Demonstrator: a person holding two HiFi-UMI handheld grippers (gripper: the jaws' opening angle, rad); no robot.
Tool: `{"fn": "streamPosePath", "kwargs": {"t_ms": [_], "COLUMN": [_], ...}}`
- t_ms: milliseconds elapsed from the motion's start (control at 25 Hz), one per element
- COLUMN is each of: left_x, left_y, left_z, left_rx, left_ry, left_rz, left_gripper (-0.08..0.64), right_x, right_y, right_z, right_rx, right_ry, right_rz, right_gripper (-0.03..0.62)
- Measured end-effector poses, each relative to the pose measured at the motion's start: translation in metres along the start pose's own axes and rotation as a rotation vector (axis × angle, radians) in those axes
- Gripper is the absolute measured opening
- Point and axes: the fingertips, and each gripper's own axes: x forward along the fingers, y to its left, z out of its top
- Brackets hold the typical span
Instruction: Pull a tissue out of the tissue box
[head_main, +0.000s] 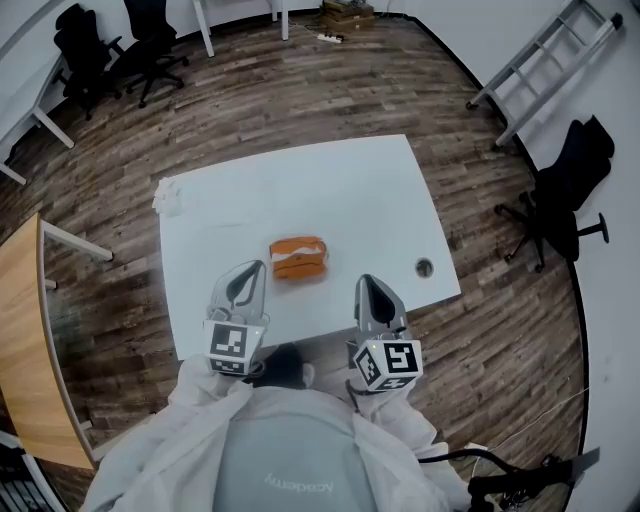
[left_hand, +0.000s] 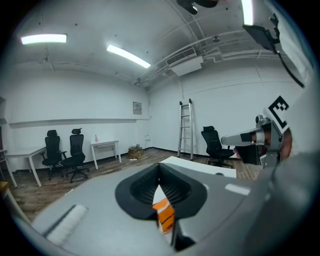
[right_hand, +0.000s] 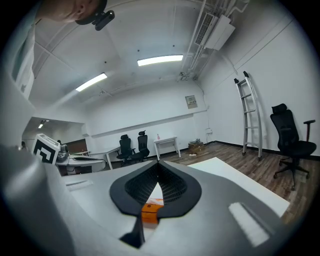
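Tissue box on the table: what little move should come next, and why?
Probably ease the right gripper forward toward the orange tissue box, opening its jaws on the way. It and the left gripper are shut and short of the box, at the table's near edge, and the tissue in the slot is untouched.

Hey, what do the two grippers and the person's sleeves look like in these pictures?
The left gripper and right gripper both have smooth grey shells tapering to a point, lined with black ribbed pads. Each carries a cube with black-and-white square markers. The sleeves are white.
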Motion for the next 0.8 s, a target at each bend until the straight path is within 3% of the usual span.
{"fn": "streamPosePath", "kwargs": {"t_ms": [800], "left_x": [0.039], "left_y": [0.072], "left_z": [-0.003], "left_rx": [-0.079], "left_ry": [0.000], "left_rz": [0.016], "left_gripper": [0.000], "right_x": [0.082], "right_y": [0.025], "right_z": [0.016], "right_rx": [-0.066], "right_ry": [0.063], "right_rz": [0.033], "right_gripper": [0.002]}}
